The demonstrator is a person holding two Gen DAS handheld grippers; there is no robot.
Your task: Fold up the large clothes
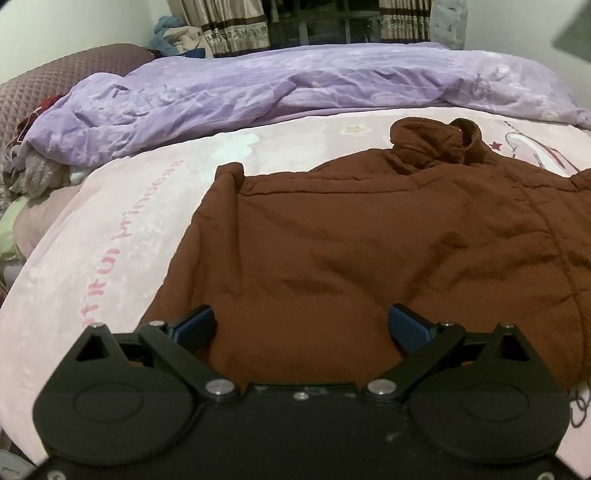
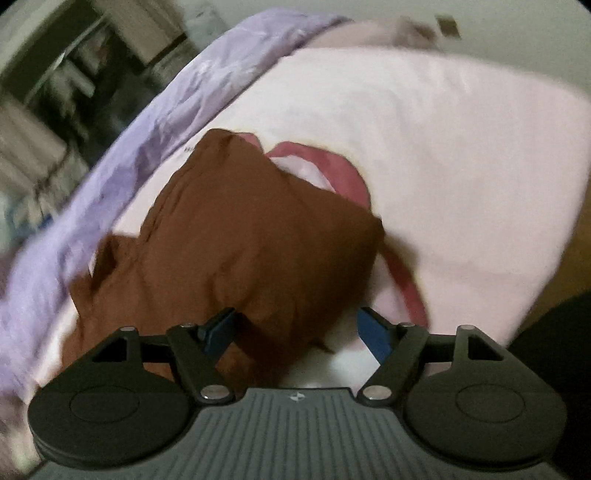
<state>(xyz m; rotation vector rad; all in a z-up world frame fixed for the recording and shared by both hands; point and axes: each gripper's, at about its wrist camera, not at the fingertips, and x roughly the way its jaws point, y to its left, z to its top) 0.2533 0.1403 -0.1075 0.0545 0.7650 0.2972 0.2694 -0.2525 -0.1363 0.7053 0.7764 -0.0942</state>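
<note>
Padded brown jacket [image 1: 369, 240]: right side cut off by left wrist view's edge, near hem hidden behind black left gripper [image 1: 301, 328]; right wrist view motion-blurred throughout, jacket seams unreadable; pink lettering on pale pink bedsheet [image 1: 110, 258] partly illegible; shelf contents unidentifiable

A: How many garments are you seeing ahead of the tongs?

B: I'm counting one brown jacket [image 1: 369, 251], lying just beyond the left tongs [image 1: 301, 325].

A: And tongs?

B: Two are showing, the left and the right tongs [image 2: 297, 328], each spreading two blue fingers [image 1: 195, 325].

A: Bed coverings?

B: One pink blanket [image 1: 92, 266] is lying under the jacket, and one purple quilt [image 1: 258, 88] is bunching up farther ahead of the left tongs.

A: Anything else?

B: One brown quilted pillow [image 1: 48, 81] is sitting far ahead to the left, and two curtains [image 1: 236, 26] are hanging beyond the quilt.
</note>
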